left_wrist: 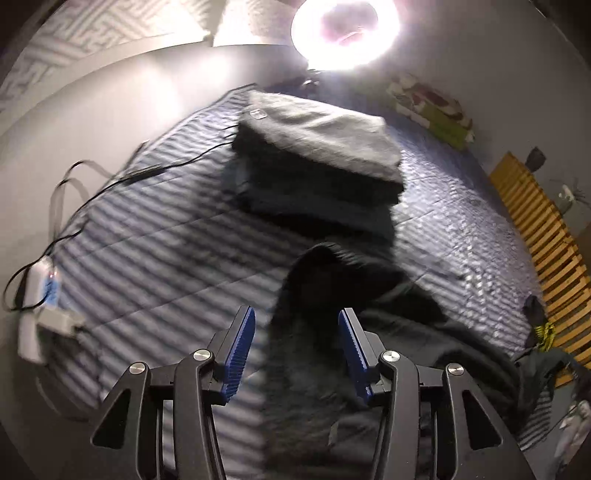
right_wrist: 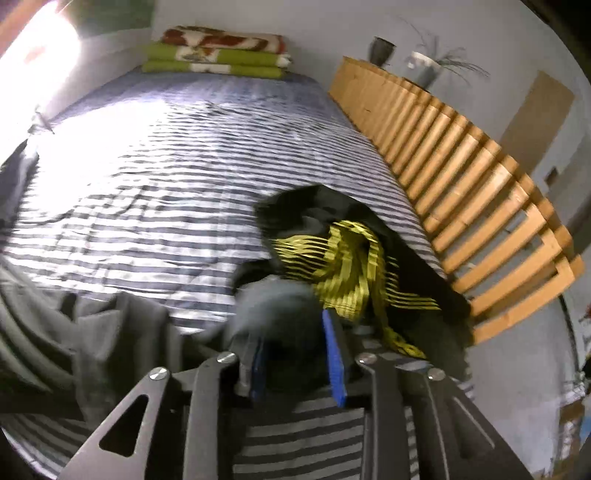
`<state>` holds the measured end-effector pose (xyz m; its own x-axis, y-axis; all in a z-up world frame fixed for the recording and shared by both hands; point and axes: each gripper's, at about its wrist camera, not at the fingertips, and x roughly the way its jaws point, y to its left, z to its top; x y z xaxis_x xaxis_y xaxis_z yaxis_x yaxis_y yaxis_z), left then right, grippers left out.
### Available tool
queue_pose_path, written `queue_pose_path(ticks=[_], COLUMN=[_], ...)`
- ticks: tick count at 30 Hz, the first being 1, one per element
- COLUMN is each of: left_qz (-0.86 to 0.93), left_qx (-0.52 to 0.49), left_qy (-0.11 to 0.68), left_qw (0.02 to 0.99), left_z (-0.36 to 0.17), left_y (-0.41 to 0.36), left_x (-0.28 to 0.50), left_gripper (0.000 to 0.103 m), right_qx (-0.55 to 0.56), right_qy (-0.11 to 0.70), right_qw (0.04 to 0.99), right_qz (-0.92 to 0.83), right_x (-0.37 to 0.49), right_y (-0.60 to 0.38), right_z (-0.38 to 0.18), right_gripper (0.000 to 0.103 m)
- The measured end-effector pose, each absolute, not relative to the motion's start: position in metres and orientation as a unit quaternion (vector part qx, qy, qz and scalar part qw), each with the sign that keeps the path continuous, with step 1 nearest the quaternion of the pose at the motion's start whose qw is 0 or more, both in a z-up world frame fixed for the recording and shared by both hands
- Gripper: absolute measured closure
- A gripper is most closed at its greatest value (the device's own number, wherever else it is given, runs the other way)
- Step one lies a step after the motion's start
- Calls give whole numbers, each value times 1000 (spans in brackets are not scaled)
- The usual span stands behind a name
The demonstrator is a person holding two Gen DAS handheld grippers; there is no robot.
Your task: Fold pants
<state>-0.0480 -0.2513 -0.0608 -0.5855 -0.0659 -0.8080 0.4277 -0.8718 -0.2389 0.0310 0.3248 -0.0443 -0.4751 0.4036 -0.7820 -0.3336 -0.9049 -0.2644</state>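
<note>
Dark pants lie rumpled on the striped bed cover. My left gripper hovers over them, open, with the cloth passing under and between its blue pads without being pinched. In the right wrist view a grey bunch of the pants sits between the fingers of my right gripper and drapes over the left pad. The right pad stands apart from the left, and the view is blurred.
A stack of folded dark clothes rests mid-bed. A black and yellow striped garment lies by the wooden slatted frame. Folded green blankets sit at the far end. A ring light and a power strip are on the left.
</note>
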Motion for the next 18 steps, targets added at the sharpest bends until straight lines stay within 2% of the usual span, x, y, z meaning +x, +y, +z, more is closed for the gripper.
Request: queue_pose_path(ticks=[5, 11, 13, 15, 18], left_qz=[-851, -851, -853, -856, -855], left_qx=[460, 469, 468, 466, 473], left_qy=[216, 218, 210, 204, 194], left_qw=[132, 95, 93, 91, 90], left_z=[-93, -112, -116, -117, -128], left_y=[-261, -249, -245, -242, -243], left_x=[-21, -55, -80, -99, -136], left_gripper=[52, 52, 49, 37, 33], right_qx=[-463, -499, -507, -512, -524], right_qy=[-31, -5, -25, -36, -7], right_qw=[139, 21, 10, 18, 8], right_qz=[875, 866, 862, 858, 852], right_x=[24, 17, 16, 13, 6], right_y=[279, 225, 210, 208, 215], right_z=[-41, -63, -73, -81, -91], right_gripper=[64, 59, 57, 57, 56])
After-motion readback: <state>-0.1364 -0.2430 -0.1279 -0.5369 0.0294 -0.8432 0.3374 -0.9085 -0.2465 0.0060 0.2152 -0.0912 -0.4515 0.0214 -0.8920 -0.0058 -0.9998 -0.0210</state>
